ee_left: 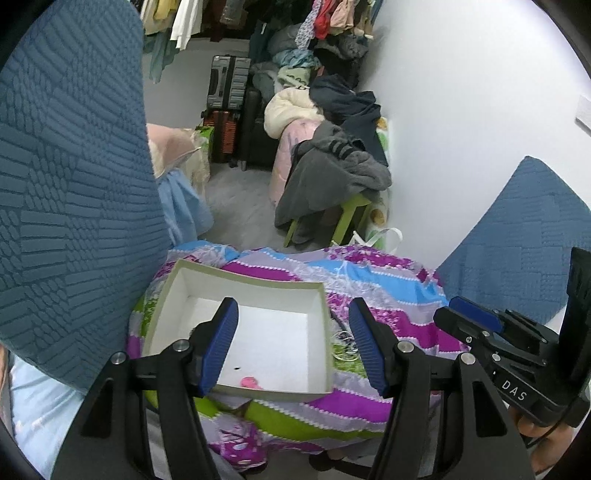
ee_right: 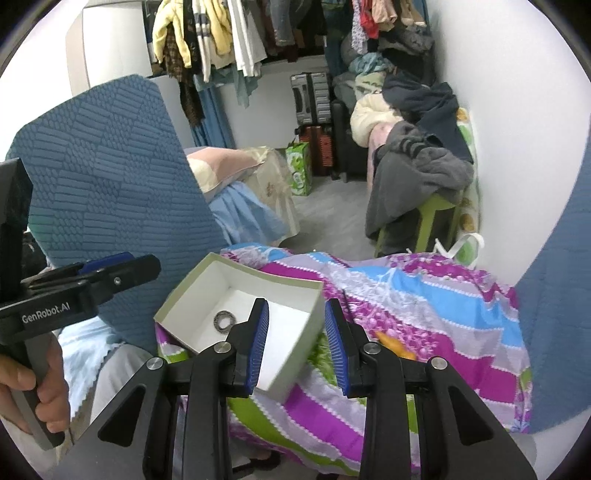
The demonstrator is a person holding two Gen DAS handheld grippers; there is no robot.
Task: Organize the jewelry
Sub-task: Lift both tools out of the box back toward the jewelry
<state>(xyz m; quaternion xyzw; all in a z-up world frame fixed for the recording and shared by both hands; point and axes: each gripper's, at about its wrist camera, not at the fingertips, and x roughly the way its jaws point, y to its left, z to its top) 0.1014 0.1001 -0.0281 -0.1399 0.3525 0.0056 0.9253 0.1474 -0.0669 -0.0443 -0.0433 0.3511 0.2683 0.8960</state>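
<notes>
A white open box (ee_left: 168, 291) with green outer walls sits on a colourful striped cloth (ee_left: 376, 284). It also shows in the right wrist view (ee_right: 207, 280). Inside lie a small pink item (ee_left: 250, 382) and a dark ring-shaped bracelet (ee_right: 225, 319). A tangle of silvery jewelry (ee_left: 345, 345) lies on the cloth just right of the box. An orange item (ee_right: 395, 345) lies on the cloth. My left gripper (ee_left: 291, 347) is open and empty above the box. My right gripper (ee_right: 295, 345) is open and empty over the box's right wall.
Blue textured chair backs (ee_left: 70, 192) stand left and right (ee_left: 517, 236). Beyond are a green stool piled with clothes (ee_left: 332, 177), suitcases (ee_left: 227, 110), hanging clothes (ee_right: 221, 33) and a white wall (ee_left: 461, 110).
</notes>
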